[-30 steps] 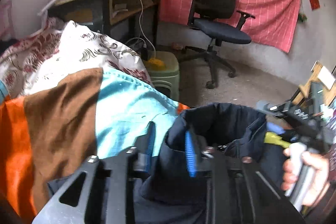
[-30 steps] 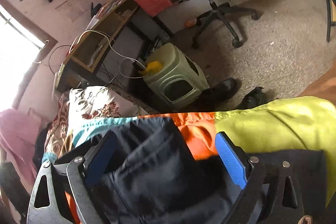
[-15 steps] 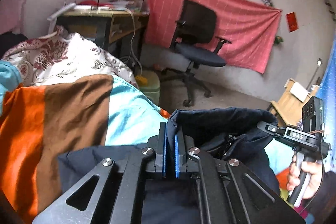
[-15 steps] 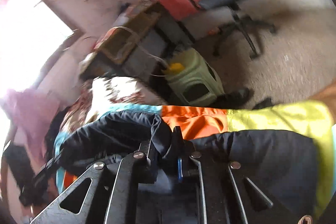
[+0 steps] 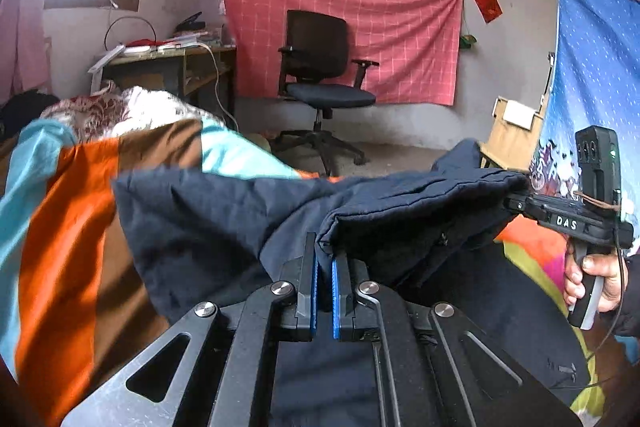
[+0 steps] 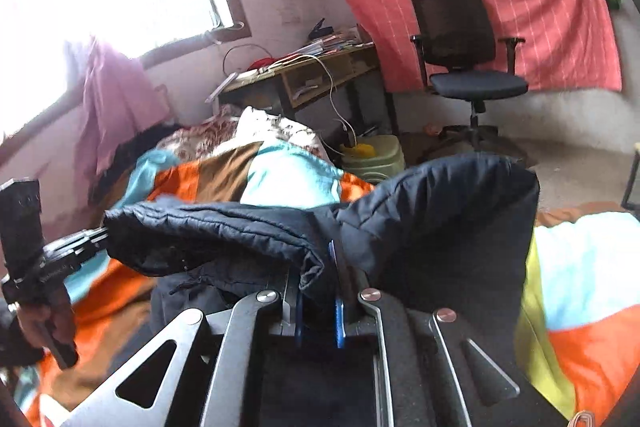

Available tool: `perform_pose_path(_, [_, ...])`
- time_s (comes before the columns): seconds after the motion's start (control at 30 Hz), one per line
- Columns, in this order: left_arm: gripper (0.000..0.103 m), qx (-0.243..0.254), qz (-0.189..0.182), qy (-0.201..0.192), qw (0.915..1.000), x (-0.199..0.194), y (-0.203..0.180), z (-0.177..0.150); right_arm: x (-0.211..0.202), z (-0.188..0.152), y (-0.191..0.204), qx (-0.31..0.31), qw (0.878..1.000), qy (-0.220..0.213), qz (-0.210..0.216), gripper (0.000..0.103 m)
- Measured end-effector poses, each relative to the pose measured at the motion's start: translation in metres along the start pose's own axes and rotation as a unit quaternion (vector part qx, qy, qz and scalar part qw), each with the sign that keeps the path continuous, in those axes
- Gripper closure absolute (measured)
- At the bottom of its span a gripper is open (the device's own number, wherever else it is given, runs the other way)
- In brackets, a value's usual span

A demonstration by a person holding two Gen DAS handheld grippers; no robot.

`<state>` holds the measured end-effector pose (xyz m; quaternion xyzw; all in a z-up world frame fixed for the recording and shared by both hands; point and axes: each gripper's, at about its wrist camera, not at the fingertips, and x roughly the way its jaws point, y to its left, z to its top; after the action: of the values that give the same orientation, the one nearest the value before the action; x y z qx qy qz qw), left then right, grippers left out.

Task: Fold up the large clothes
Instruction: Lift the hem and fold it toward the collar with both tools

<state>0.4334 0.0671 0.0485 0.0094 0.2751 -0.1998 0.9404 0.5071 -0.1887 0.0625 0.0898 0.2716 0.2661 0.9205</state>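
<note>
A dark navy padded jacket (image 5: 224, 211) is lifted off a bed, stretched between both grippers. My left gripper (image 5: 323, 255) is shut on one edge of the jacket, the cloth pinched between its blue pads. My right gripper (image 6: 318, 273) is shut on the other part of the jacket (image 6: 436, 211), whose cloth drapes over the fingers and hides their tips. The right gripper also shows at the right of the left wrist view (image 5: 516, 201), the left one at the left of the right wrist view (image 6: 100, 233). The rest of the jacket hangs down below.
A bedspread with orange, brown, teal and yellow-green patches (image 5: 72, 227) covers the bed beneath. A black office chair (image 5: 320, 83) stands on the floor ahead, a cluttered desk (image 5: 168, 63) to its left, a green stool (image 6: 372, 157) beside the bed.
Both grippers went from open to shut on the jacket, then rose, lifting it off the bed and pulling it taut between them.
</note>
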Motion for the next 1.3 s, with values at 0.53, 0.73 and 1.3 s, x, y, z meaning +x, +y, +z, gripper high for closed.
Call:
perform_pose_path(0.53, [0.1, -0.068, 0.032, 0.05, 0.996, 0.097, 0.003, -0.065, 0.044, -0.12, 0.018, -0.049, 0.993, 0.051, -0.095, 0.092])
perform_pose_path(0.73, [0.099, -0.055, 0.043, 0.064, 0.9955, 0.099, -0.001, -0.053, 0.058, -0.128, 0.012, -0.057, 0.992, 0.045, -0.1, 0.092])
perform_pose_path(1.3, [0.052, -0.061, 0.102, -0.062, 0.9909, 0.079, 0.032, 0.048, -0.031, -0.041, -0.006, -0.07, 0.988, -0.073, -0.119, 0.048])
